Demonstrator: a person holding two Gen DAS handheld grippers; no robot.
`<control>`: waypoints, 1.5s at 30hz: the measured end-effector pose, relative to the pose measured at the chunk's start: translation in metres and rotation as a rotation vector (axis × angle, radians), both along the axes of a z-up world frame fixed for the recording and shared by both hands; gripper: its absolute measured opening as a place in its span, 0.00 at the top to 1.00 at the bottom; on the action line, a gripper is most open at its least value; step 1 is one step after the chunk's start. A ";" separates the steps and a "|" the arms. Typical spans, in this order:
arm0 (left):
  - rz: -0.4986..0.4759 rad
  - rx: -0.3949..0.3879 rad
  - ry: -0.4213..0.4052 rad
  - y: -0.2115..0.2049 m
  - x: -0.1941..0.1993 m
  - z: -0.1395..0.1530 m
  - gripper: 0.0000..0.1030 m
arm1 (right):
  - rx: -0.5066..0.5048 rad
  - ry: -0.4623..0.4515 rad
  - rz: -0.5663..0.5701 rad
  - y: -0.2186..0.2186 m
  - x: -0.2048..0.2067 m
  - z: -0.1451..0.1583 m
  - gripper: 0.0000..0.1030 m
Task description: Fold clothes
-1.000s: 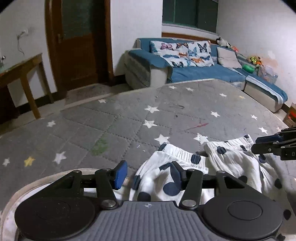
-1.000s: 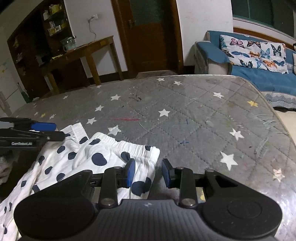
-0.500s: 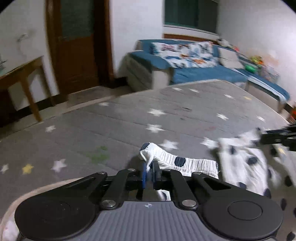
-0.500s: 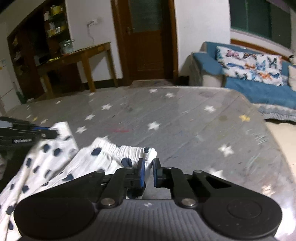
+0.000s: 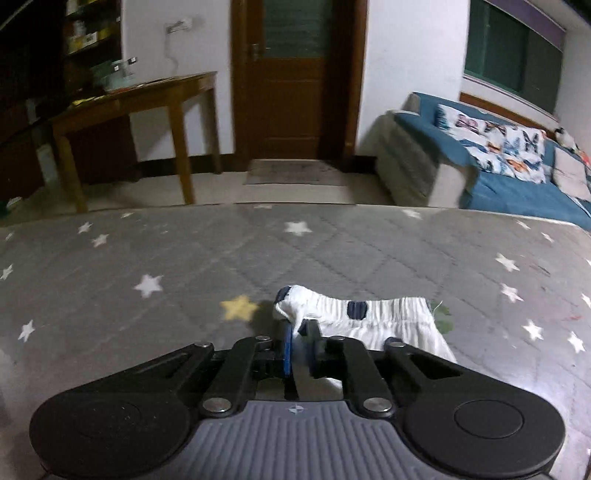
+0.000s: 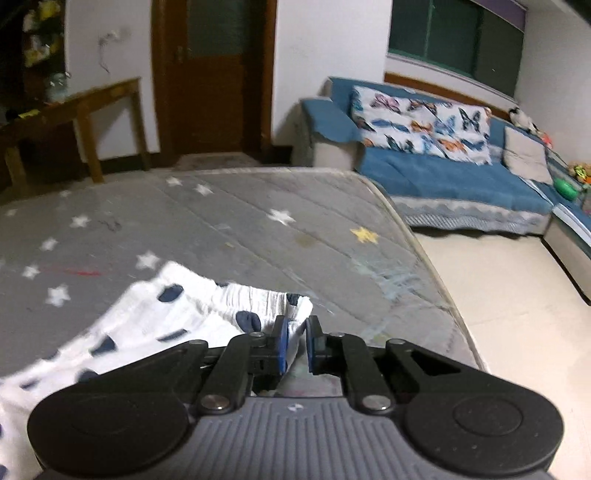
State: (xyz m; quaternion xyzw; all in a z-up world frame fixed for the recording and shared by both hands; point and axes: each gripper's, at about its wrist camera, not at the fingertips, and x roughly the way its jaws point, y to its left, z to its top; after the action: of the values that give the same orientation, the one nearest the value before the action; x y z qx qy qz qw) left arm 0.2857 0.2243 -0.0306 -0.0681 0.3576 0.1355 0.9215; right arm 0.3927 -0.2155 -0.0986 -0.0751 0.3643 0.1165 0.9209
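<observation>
Behind both grippers, the shorts (image 6: 192, 314) lie part-hidden

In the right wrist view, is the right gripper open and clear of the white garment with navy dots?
No, the right gripper has its jaws shut on the waistband of the white garment with navy dots.

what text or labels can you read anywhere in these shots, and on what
None can be read.
Left gripper: only a small round crosshair mark on its body, no letters.
Right gripper: the same mark, no letters.
Shelf items: any labels are too blurred to read.
Garment: dark dots only, no print.
</observation>
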 end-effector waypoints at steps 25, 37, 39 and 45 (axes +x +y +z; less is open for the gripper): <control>-0.214 0.045 0.057 -0.069 0.029 -0.003 0.82 | 0.051 0.043 0.265 0.064 -0.031 0.006 0.63; -0.135 -0.273 -0.033 -0.050 0.076 -0.005 0.90 | 0.053 0.023 0.278 0.095 0.012 -0.002 0.51; -0.128 -0.311 -0.046 -0.046 0.079 -0.005 0.90 | 0.054 0.018 0.271 0.097 0.018 -0.003 0.51; -0.175 -0.320 -0.043 -0.049 0.064 0.005 0.88 | 0.050 0.001 0.265 0.091 0.004 0.011 0.47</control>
State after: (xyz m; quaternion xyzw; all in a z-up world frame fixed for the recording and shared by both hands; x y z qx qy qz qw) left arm 0.3497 0.1756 -0.0261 -0.1856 0.3594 -0.0053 0.9145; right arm 0.3968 -0.1247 -0.0881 -0.0995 0.3484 0.2463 0.8989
